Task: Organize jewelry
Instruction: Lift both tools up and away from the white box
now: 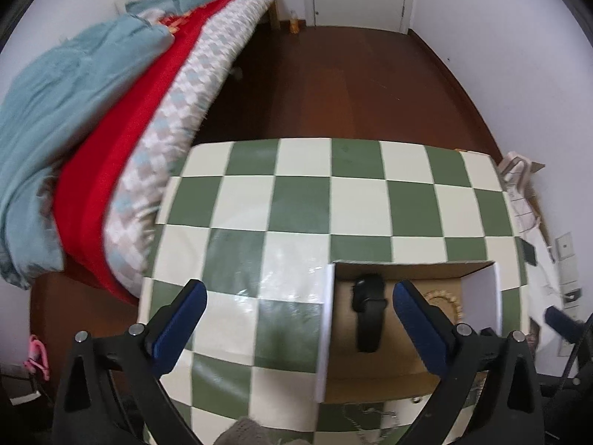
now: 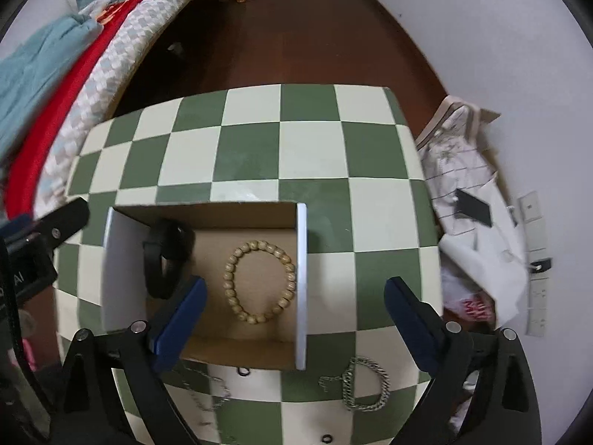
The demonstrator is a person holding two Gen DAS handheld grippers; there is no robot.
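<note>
An open cardboard box with white side flaps sits on the green-and-cream checkered table. Inside lie a black watch and a wooden bead bracelet. In front of the box on the table lie a silver chain bracelet, a thin chain and small black rings. My right gripper is open and empty, above the box's near edge. My left gripper is open and empty, with the box, the watch and the bracelet near its right finger.
A bed with teal, red and checkered covers stands left of the table. A pile of cloth and paper bags lies on the floor to the right. Brown wooden floor lies beyond the table. The other gripper shows at the left.
</note>
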